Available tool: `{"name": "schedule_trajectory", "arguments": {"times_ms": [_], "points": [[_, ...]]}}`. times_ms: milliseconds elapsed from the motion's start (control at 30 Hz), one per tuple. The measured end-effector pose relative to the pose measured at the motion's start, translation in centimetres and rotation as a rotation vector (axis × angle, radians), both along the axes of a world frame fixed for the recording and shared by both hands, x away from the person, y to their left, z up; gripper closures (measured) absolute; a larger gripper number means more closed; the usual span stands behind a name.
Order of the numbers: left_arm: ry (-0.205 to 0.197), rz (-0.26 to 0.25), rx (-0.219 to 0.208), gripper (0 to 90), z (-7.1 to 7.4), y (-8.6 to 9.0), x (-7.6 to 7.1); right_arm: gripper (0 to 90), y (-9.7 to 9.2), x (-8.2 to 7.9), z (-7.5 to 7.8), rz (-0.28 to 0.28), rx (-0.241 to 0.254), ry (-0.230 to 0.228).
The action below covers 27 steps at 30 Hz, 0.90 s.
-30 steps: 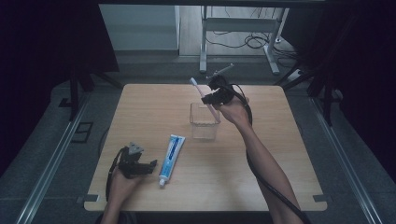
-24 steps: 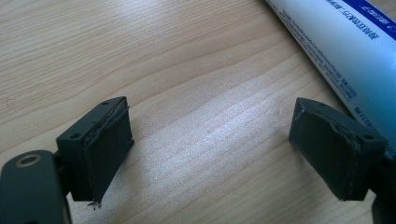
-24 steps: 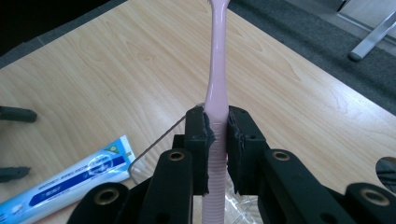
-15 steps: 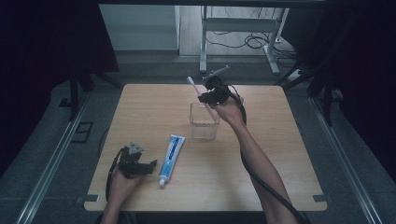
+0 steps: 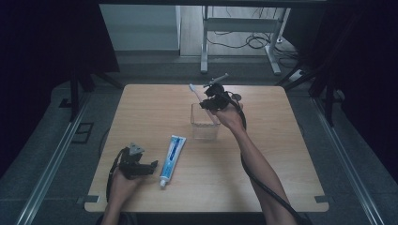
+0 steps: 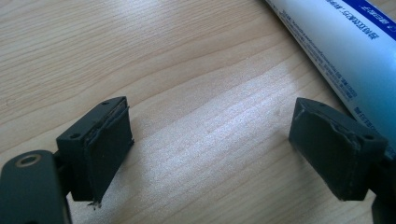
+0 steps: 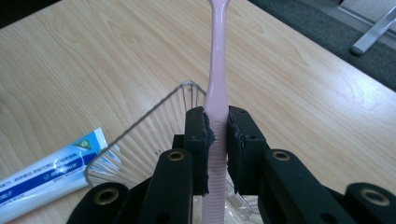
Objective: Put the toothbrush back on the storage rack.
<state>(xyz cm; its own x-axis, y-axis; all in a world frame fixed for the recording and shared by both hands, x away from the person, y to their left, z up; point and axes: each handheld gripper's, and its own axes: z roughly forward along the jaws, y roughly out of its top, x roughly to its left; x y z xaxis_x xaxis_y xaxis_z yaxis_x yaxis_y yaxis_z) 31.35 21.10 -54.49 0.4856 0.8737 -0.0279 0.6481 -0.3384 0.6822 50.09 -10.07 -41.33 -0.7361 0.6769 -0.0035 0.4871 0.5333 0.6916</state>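
From the high view, the right tongs hang above the far middle of the wooden surface, clamped on a pink toothbrush whose brush head points up and away to the left. The handle slants down into a clear square cup that stands just beneath the tongs. A white and blue toothpaste tube lies flat on the surface, nearer the person and to the left of the cup, its cap end toward the near edge. The left tongs rest at the near left of the surface, just beside the tube. In the left gripper view, the left tongs stand wide open with bare wood between the two black pads, and the toothpaste tube runs across the upper right corner, close by the right-hand pad. In the right gripper view, the right tongs are closed on the toothbrush, both pads pressed flat to its handle, which rises straight up the middle; the ribbed rim of the cup curves below and to the left, and the toothpaste tube lies at the lower left.
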Motion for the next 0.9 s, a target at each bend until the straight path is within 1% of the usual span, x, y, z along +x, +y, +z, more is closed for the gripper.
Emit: {"name": "schedule_trajectory", "arguments": {"times_ms": [200, 333, 533, 900], "points": [[0.000, -0.001, 0.000, 13.1, 0.0, 0.0, 0.0, 78.3, -0.1, 0.1, -1.1, 0.010, -0.006, 0.010], [0.000, 0.000, 0.001, 13.1, 0.0, 0.0, 0.0, 78.2, 0.0, 0.0, -1.6, 0.015, -0.011, 0.017], [0.000, 0.000, 0.002, 13.1, 0.0, 0.0, 0.0, 78.2, 0.2, 0.0, -2.6, 0.026, -0.026, 0.034], [-0.002, 0.000, 0.003, 13.1, 0.0, 0.0, 0.0, 77.8, 0.5, 0.0, -3.6, 0.039, -0.049, 0.055]]}}
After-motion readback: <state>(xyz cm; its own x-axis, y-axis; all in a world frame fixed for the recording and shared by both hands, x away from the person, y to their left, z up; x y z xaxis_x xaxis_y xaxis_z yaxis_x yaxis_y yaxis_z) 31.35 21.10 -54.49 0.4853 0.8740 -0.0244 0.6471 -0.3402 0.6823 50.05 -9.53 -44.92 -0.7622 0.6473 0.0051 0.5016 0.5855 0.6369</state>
